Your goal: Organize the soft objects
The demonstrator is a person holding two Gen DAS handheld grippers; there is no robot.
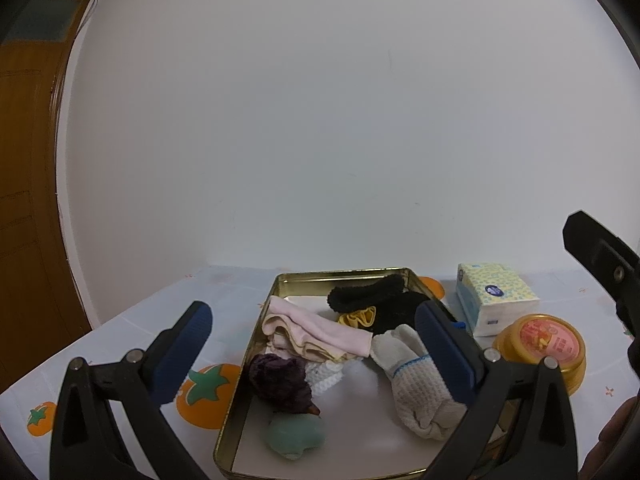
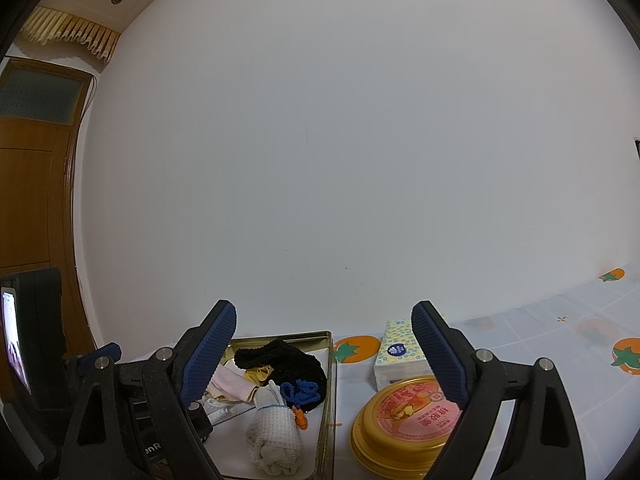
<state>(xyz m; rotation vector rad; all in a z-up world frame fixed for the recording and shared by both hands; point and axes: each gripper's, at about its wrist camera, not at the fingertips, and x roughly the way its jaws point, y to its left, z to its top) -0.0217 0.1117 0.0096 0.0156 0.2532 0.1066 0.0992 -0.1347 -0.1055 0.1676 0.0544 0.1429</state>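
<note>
On the table with the persimmon-print cloth (image 1: 208,392), seen from the left wrist, a gold metal tray (image 1: 344,274) sat against a white wall (image 1: 320,120). The left gripper (image 1: 316,320) hovered at the tray's near end with its blue-padded fingers (image 1: 182,354) spread wide apart, nothing between them. Inside the tray lay a folded pink cloth (image 1: 316,332), a black fuzzy piece (image 1: 368,292) with a yellow scrap (image 1: 356,317) against it, a white knit glove (image 1: 416,380), a dark purple scrunchie (image 1: 280,380), and a pale green sponge (image 1: 296,436) nearest the camera. Just right of the tray stood a tissue pack (image 1: 496,296) and, in front of it, a round gold tin (image 1: 548,344) with a pink lid. Part of the other black tool showed at the right edge.

From the right wrist, the right gripper (image 2: 324,332) stood over the tray's right wall (image 2: 329,392), its jaws likewise wide apart and empty. The glove (image 2: 272,436), the pink cloth (image 2: 230,384) and the black piece (image 2: 284,358) lay in the tray, with a blue cord (image 2: 300,392) and a small orange bit (image 2: 301,416) beside the glove. The gold tin (image 2: 404,420) and tissue pack (image 2: 400,356) sat to the right. A wooden door (image 2: 36,200) stood at the left.
</note>
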